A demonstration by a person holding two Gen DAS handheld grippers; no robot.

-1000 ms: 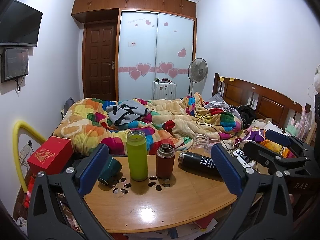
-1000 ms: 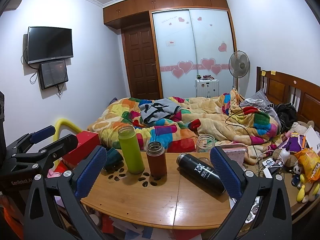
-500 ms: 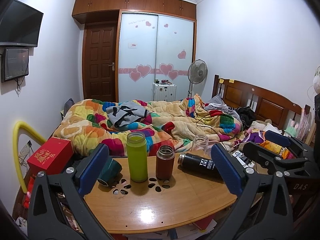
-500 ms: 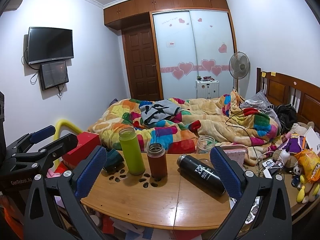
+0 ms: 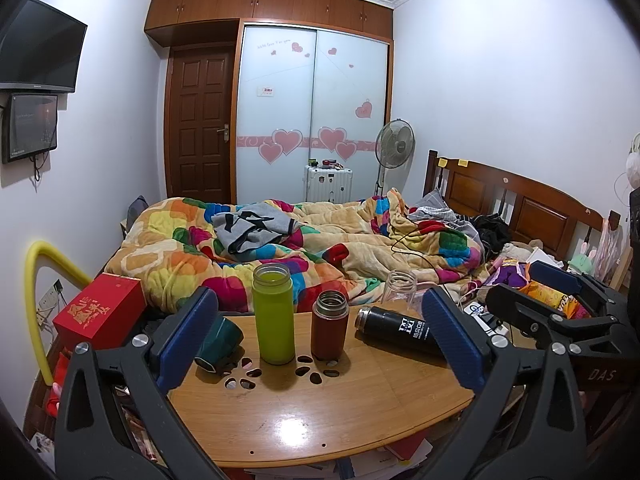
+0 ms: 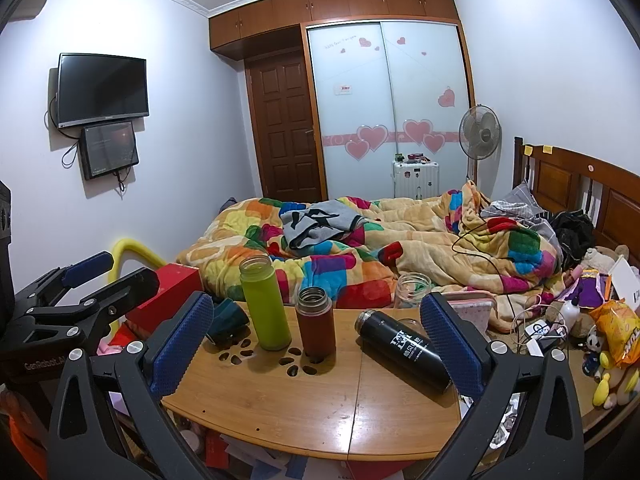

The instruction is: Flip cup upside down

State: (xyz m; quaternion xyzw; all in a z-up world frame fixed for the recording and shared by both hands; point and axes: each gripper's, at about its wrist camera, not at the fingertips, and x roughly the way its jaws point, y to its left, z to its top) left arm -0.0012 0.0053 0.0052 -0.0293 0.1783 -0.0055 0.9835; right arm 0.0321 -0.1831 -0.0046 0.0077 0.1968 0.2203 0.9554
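A wooden table (image 5: 304, 412) holds a tall green cup (image 5: 273, 312) and a shorter red-brown cup (image 5: 329, 325), both upright and open-topped. A black flask (image 5: 394, 329) lies on its side at the right. A dark teal cup (image 5: 218, 342) lies on its side at the left. A clear glass jar (image 5: 396, 287) stands upright at the back edge. My left gripper (image 5: 320, 344) is open and empty, held back from the cups. My right gripper (image 6: 316, 340) is open and empty, also short of them. The same cups show in the right wrist view: green (image 6: 266, 304), red-brown (image 6: 316, 326), black flask (image 6: 402, 350).
A bed with a colourful quilt (image 5: 280, 248) lies right behind the table. A red box (image 5: 100, 312) and a yellow tube (image 5: 36, 280) stand at the left. Snack bags, cables and toys (image 6: 592, 320) crowd the right. Papers lie under the table edge.
Both grippers have drifted very slightly; the view is almost the same. Nothing on the table has moved.
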